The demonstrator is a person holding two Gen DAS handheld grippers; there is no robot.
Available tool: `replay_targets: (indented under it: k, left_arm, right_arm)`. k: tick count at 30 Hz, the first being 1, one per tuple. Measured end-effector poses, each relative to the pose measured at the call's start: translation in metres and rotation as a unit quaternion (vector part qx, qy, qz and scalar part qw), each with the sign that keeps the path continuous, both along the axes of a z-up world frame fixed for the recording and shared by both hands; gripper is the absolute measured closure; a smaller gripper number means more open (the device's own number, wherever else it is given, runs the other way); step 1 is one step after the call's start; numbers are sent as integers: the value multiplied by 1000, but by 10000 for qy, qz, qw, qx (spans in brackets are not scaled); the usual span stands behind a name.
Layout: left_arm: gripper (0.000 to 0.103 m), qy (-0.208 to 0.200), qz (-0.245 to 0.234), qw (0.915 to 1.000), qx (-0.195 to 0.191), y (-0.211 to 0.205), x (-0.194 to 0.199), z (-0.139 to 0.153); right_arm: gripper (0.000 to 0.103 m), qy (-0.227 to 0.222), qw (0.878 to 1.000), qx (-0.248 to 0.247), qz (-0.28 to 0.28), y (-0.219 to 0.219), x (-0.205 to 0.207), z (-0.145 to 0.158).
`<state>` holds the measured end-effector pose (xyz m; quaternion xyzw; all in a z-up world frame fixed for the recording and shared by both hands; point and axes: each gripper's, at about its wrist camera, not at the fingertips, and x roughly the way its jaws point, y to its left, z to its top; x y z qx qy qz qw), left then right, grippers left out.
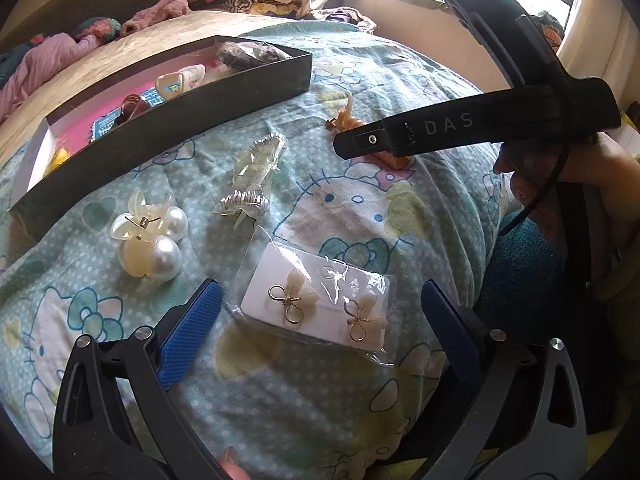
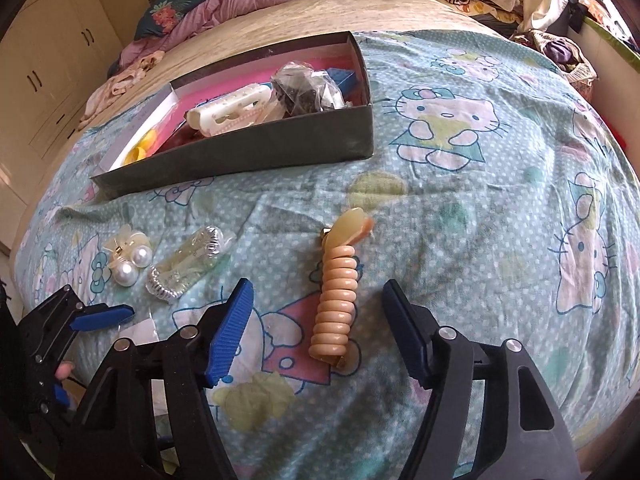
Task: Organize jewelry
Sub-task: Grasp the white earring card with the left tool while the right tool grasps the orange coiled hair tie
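Both grippers hang open over hair clips and earrings on a cartoon-print bedsheet [image 2: 460, 208]

The left gripper [image 1: 320, 320] is spread around a bagged earring card [image 1: 320, 312], not touching; the right gripper [image 2: 316, 332] stands apart either side of a peach spiral clip [image 2: 334, 300]. A pearl clip [image 1: 150, 236] and a bagged silver clip [image 1: 252, 180] lie near the dark box [image 1: 180, 120] of accessories

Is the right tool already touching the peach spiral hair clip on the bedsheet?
Apart. The right wrist view shows the peach spiral hair clip between the right tool's blue pads, with bedsheet visible on both sides.
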<state>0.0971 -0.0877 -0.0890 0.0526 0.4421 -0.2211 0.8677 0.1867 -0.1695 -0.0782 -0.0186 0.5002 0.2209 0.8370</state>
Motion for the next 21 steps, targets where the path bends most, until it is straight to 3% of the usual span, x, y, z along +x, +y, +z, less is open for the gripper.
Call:
replay_targets:
  k: [5,8,10,13,16,21]
  left_arm:
    - [10,-54,-6,10000,33,-2,2,-2]
    - [10,-77,12,10000,-1,-3,3,-2]
    - [12,-83,29,10000,8,-3,3,-2]
    - [31,-117,67,9999,73,-2,1,-1]
    - [37,-110,35,9999,50,0,-1,1]
    - [39,-226,-22,9997,64,4,-8,10]
  right_arm:
    - [64,95,9999,-58,-2,-2,6,-5]
    - [84,86,9998,-34,157,3,4,-5]
    - [86,13,9996,-32,269,7,1,-3]
    - [86,-102,9991,59,412,9,-5,2]
    - [86,-204,9982,205,518,8,-9,9]
    - [86,-288,9971,352,608,8,-15,18]
